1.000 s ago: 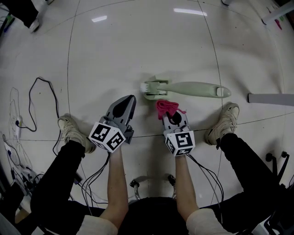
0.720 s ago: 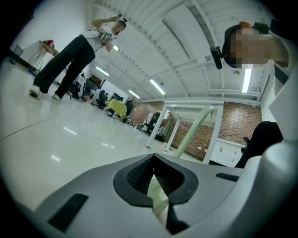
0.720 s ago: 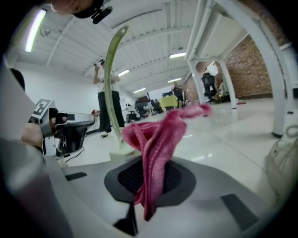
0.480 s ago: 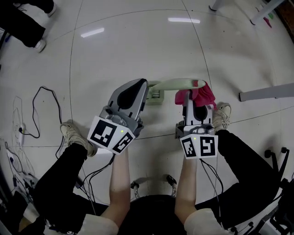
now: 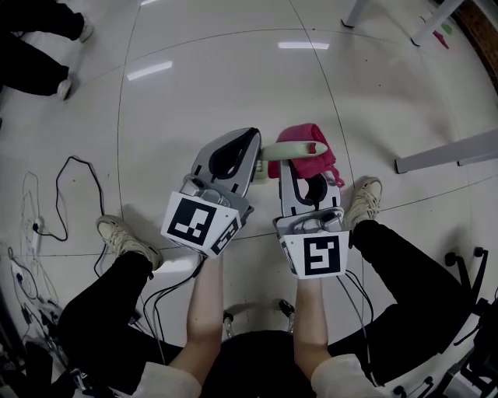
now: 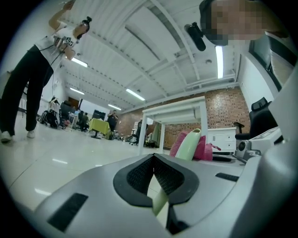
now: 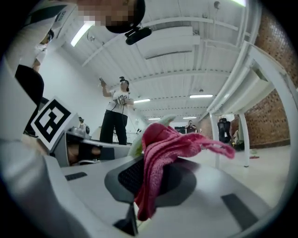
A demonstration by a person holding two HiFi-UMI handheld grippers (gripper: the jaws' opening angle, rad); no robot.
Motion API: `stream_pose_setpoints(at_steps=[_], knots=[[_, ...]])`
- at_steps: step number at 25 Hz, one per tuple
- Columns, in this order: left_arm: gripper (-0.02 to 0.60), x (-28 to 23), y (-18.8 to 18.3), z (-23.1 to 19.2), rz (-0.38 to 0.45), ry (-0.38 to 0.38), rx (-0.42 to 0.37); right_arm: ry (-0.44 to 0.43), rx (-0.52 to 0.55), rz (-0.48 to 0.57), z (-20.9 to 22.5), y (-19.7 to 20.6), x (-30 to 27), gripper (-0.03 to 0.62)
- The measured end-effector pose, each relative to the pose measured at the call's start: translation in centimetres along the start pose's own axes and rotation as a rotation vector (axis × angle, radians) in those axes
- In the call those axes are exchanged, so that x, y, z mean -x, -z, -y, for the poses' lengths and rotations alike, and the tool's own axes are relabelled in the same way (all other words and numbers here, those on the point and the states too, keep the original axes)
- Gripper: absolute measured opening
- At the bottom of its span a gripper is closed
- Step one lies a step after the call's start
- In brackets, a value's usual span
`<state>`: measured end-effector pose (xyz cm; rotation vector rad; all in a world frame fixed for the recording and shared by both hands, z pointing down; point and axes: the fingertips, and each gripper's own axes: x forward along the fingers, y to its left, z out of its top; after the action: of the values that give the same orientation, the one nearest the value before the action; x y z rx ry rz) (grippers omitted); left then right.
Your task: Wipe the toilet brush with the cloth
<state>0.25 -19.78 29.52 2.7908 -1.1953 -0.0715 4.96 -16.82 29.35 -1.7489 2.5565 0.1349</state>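
My left gripper [image 5: 249, 149] is shut on the pale green toilet brush [image 5: 293, 150]. The brush's handle runs off to the right in the head view. In the left gripper view the handle [image 6: 190, 144] rises out of the closed jaws of the gripper [image 6: 154, 160]. The pink cloth [image 6: 205, 148] lies against its far end. My right gripper [image 5: 300, 172] is shut on that pink cloth [image 5: 308, 152], which bunches over its tips and touches the handle. In the right gripper view the cloth [image 7: 160, 153] hangs from the jaws, and the pale brush [image 7: 164, 122] shows just behind it.
Both grippers are held up over a glossy tiled floor. The person's shoes [image 5: 118, 235] [image 5: 362, 199] flank them. A black cable [image 5: 68, 169] loops at the left, a grey bar [image 5: 447, 154] lies at the right, and white table legs [image 5: 432, 19] stand far right. Another person [image 6: 35, 69] stands nearby.
A second ago the brush lay on the floor ahead of the grippers. Both grippers have risen; the brush is now up in the left jaws and the cloth has come against its handle.
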Motion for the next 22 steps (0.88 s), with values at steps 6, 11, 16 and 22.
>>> stream_pose_setpoints(at_steps=[6, 11, 16, 22], knots=[[0.006, -0.4, 0.4, -0.3, 0.022, -0.021, 0.017, -0.017, 0.153, -0.099, -2.1, 3.6, -1.2, 0.032], [0.005, -0.8, 0.9, -0.9, 0.019, -0.024, 0.024, -0.066, 0.279, -0.321, -3.7, 10.2, -2.1, 0.032], [0.006, -1.2, 1.1, -1.3, 0.021, -0.016, 0.021, -0.134, 0.453, -0.465, -4.8, 16.0, -2.7, 0.032], [0.006, -1.3, 1.5, -1.6, 0.016, -0.011, 0.031, -0.177, 0.615, -0.555, -4.7, 19.0, -3.1, 0.032]])
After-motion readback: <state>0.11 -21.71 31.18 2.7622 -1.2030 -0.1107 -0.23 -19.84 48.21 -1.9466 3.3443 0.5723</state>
